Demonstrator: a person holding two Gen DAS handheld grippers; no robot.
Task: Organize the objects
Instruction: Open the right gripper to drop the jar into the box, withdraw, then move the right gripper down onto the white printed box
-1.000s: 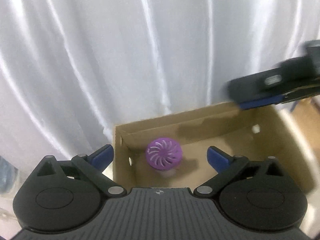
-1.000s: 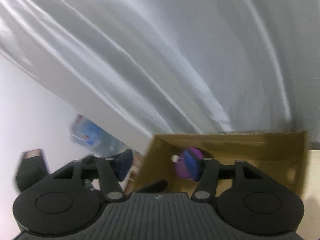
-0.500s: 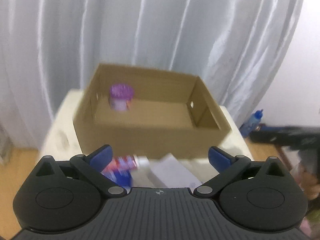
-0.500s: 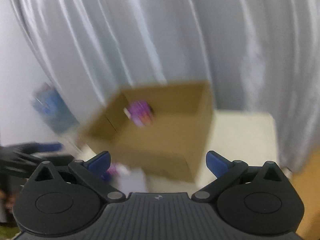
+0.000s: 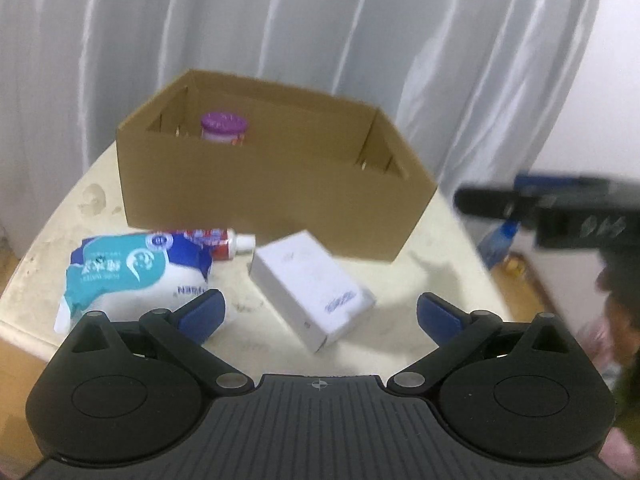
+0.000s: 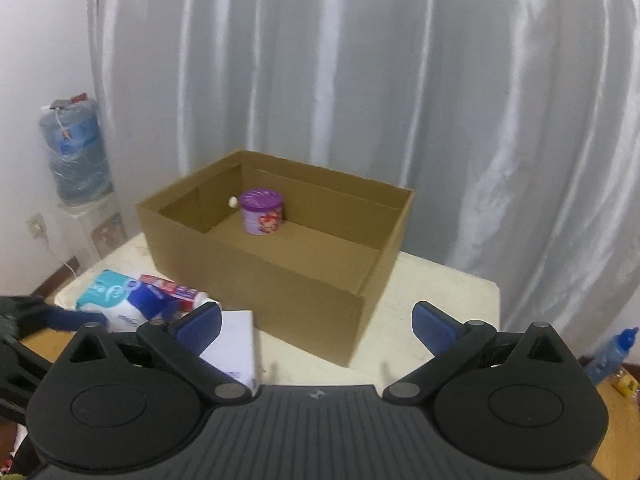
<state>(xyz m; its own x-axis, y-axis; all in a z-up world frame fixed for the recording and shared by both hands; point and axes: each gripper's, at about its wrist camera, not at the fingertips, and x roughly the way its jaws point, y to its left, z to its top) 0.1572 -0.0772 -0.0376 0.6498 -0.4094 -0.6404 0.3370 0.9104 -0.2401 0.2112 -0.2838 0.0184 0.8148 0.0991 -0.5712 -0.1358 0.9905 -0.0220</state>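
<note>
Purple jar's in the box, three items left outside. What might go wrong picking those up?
The toothpaste tube lies partly under the wipes pack, so grabbing one may drag the other. The white box sits skewed against the cardboard box; open jaws may catch its corner and nudge it.

We have two fisheye views, each looking forward and somewhat downward along its own gripper's blue fingers. The left wrist camera sits near the table (image 5: 448, 236), just above its front edge, with the cardboard box (image 5: 260, 200) at twelve o'clock and the white carton (image 5: 312, 292) close below it. At three o'clock it catches the other gripper, blurred. The right wrist camera stands a little farther back and higher, seeing into the cardboard box (image 6: 280, 280) from its right front corner, with the purple jar (image 6: 262, 216) at eleven o'clock. We find the box, jar, carton, table and grey curtain (image 6: 360, 80) shared by both views.
</note>
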